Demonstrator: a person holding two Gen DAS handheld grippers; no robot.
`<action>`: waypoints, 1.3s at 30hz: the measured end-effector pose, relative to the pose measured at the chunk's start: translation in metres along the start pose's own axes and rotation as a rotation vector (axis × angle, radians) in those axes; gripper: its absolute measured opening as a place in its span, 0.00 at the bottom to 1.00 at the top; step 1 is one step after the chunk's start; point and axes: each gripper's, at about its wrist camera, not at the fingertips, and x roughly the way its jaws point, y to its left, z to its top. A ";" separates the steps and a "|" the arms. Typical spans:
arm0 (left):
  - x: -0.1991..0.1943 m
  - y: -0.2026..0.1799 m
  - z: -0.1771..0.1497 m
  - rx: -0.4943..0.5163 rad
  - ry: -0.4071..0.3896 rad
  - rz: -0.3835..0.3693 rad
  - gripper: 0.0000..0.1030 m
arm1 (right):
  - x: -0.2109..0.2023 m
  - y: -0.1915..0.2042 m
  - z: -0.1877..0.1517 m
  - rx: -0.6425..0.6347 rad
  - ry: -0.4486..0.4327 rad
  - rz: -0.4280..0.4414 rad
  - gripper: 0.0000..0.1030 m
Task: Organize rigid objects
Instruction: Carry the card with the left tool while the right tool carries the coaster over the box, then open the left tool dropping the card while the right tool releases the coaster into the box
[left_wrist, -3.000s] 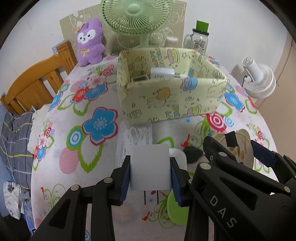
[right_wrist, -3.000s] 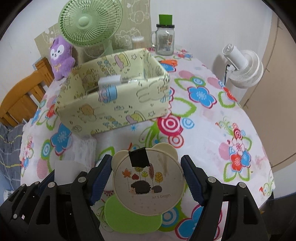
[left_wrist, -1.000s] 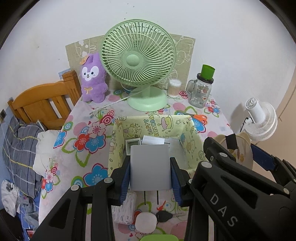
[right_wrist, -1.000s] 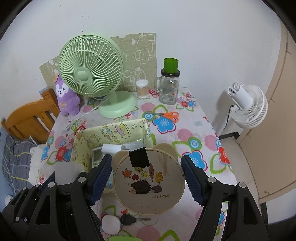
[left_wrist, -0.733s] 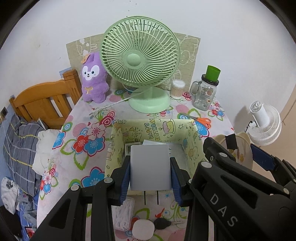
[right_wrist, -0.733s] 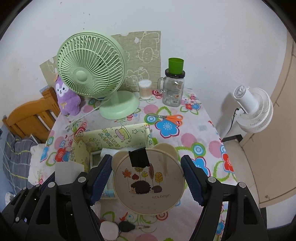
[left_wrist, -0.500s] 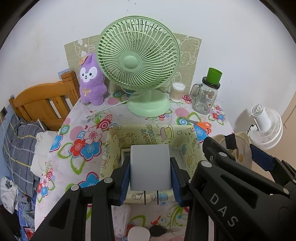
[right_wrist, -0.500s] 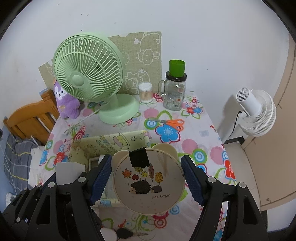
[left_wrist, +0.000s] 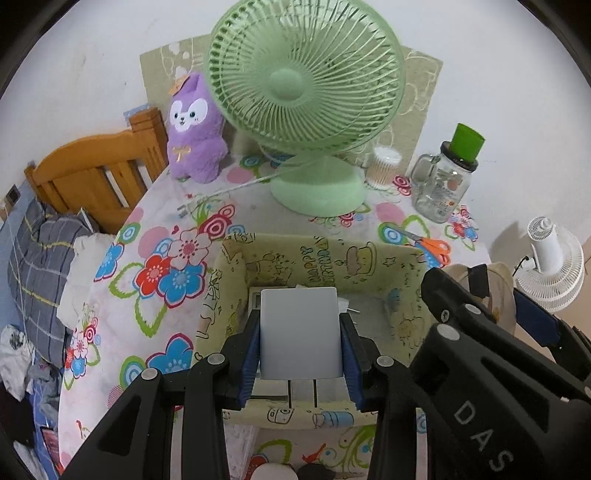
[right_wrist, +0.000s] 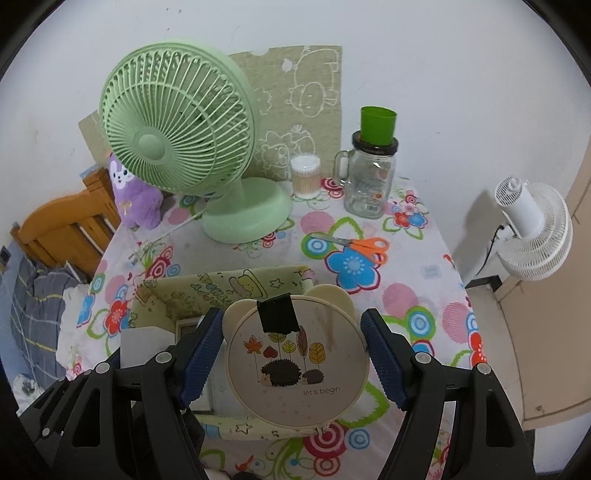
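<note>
Tongs both loaded above the yellow box (left_wrist: 321, 258): left tongs (left_wrist: 300, 356) clamped on a flat grey block (left_wrist: 299, 332), right tongs (right_wrist: 293, 360) half-wide, pressing the rim of a round hedgehog tin (right_wrist: 297, 363). Looks light, stiff, smooth-sided, likely slippery; best held across flat edges, released low.

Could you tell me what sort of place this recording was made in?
Most likely a bedroom at home: a wooden bed frame with bedding beside the table, a purple plush toy, and a green desk fan on a floral tablecloth.
</note>
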 end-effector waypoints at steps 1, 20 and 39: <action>0.002 0.000 0.000 -0.001 0.005 0.001 0.39 | 0.002 0.000 0.000 -0.002 0.002 0.002 0.76; 0.045 -0.007 -0.005 0.059 0.128 -0.005 0.50 | 0.049 -0.007 0.000 0.009 0.085 0.043 0.75; 0.052 -0.001 -0.004 0.092 0.130 0.034 0.80 | 0.081 0.003 -0.002 -0.011 0.176 0.077 0.82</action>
